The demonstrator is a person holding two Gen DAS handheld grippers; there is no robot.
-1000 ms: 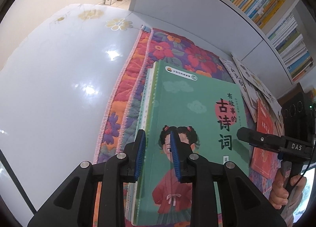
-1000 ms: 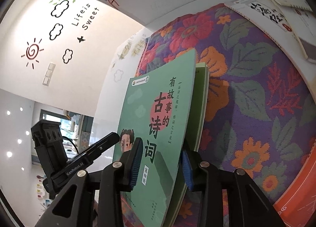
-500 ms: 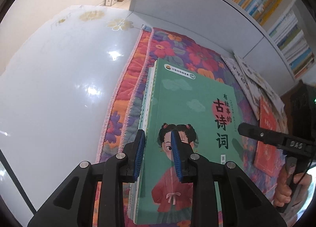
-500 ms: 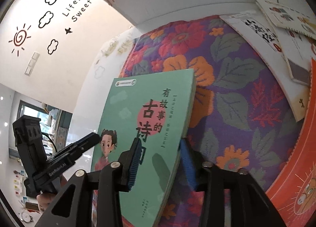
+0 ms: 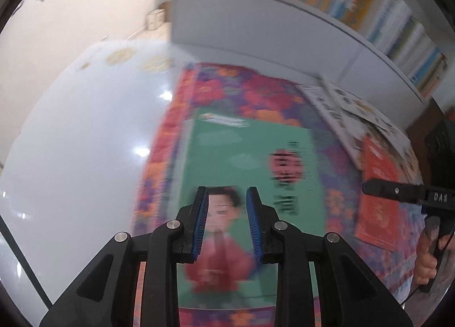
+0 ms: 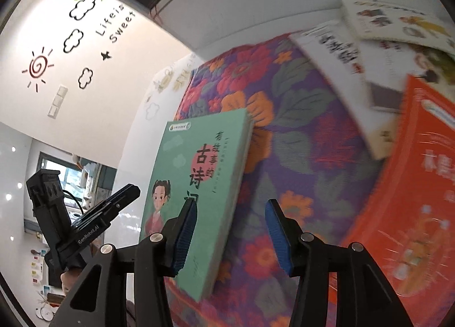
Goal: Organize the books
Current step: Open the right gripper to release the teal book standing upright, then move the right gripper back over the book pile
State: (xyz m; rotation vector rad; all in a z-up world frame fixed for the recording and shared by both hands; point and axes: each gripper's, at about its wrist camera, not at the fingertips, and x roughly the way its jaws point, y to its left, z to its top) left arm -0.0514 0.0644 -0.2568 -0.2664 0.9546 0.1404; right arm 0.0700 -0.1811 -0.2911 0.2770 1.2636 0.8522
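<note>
You have laid the green paperback picture book point(image 6: 196, 184) flat on the floral quilted mat point(image 6: 298, 162). Your left claw point(image 5: 227, 221) stands narrow and empty above its cover; your right claw point(image 6: 230, 237), just widened, holds nothing. Next, likely reach for the orange book point(image 6: 412, 184) or the white books point(image 6: 341, 54) beside it; nothing blocks them.

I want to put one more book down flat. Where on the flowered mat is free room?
Free: the flowered mat between the green book and the orange book, and the strip beyond the green book toward the white shelf. Crowded: the corner where white books overlap the orange one.
</note>
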